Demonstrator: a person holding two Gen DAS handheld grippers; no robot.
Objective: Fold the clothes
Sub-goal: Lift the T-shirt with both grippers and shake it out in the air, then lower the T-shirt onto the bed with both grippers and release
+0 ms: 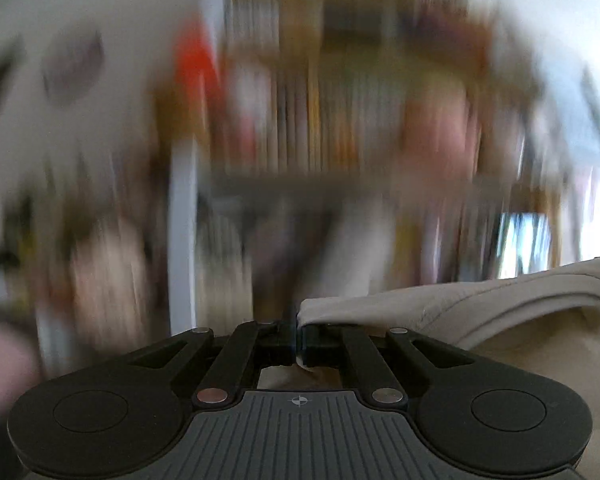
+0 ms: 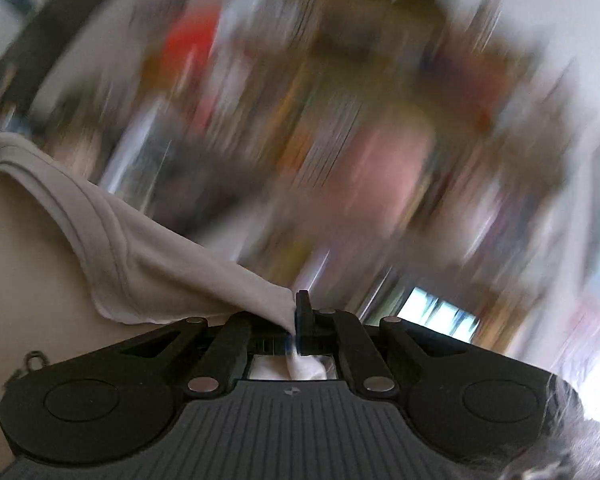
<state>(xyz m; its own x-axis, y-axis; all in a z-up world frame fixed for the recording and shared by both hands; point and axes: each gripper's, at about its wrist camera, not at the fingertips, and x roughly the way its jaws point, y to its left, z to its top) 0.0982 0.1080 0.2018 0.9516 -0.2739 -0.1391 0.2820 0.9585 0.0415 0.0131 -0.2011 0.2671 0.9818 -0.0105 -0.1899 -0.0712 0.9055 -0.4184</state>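
A pale beige garment hangs stretched in the air between both grippers. In the left wrist view its hemmed edge runs off to the right from my left gripper, whose black fingers are shut on a corner of the cloth. In the right wrist view the same garment stretches up to the left from my right gripper, shut on another corner, with a bit of fabric bunched behind the pads. At the far left edge of that view the cloth ends at a dark shape, probably the other gripper.
Everything behind the cloth is smeared by motion blur: what looks like shelving full of colourful items, a red blob, a white upright post and a bright window patch. Dark hair shows at the bottom right.
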